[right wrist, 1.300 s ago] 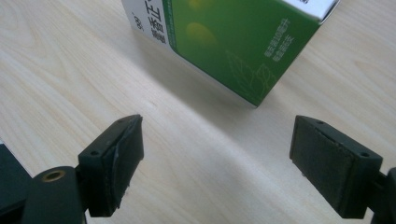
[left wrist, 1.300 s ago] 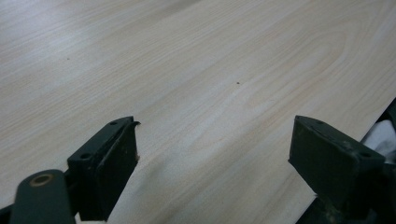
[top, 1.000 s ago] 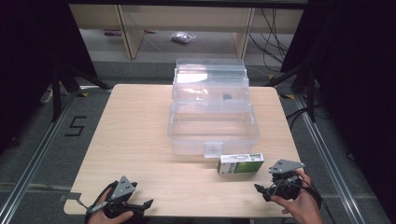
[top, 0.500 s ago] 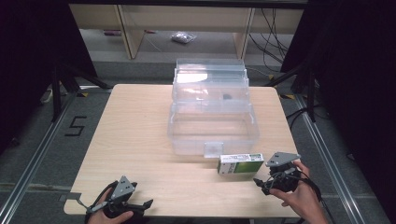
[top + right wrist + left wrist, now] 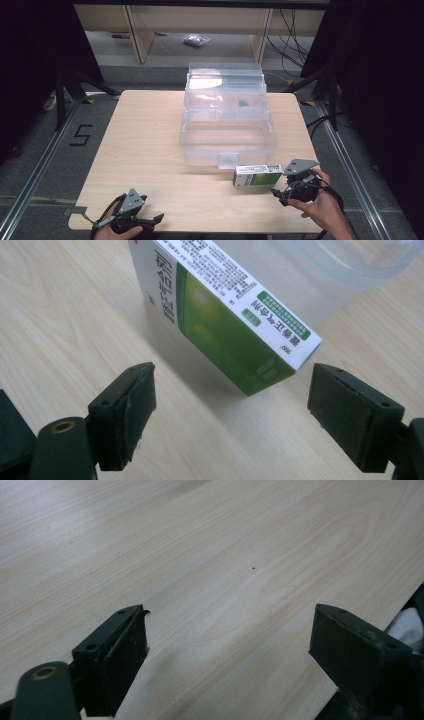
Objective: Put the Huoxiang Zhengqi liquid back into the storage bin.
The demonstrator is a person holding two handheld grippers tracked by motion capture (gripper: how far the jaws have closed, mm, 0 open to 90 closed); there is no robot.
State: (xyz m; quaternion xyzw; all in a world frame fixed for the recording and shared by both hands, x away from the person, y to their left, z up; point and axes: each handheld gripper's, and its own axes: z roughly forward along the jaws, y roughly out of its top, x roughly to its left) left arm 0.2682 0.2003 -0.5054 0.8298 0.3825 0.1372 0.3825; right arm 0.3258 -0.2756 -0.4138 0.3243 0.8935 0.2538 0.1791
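A green and white carton (image 5: 257,175) (image 5: 235,325) lies on the wooden table (image 5: 150,150) just in front of a clear plastic box (image 5: 227,122). My right gripper (image 5: 280,192) (image 5: 232,412) is open at the carton's right end, its jaws spread wide with the carton's near corner just beyond them. My left gripper (image 5: 150,220) (image 5: 227,650) rests open at the table's front left edge, with bare wood between its jaws.
The clear box has its lid (image 5: 225,82) standing open at the back. A shelf unit (image 5: 200,25) stands on the floor beyond the table. Table edges run close to both hands at the front.
My right gripper has moved left and forward, closer to the carton's right end. The left gripper has stayed where it was.
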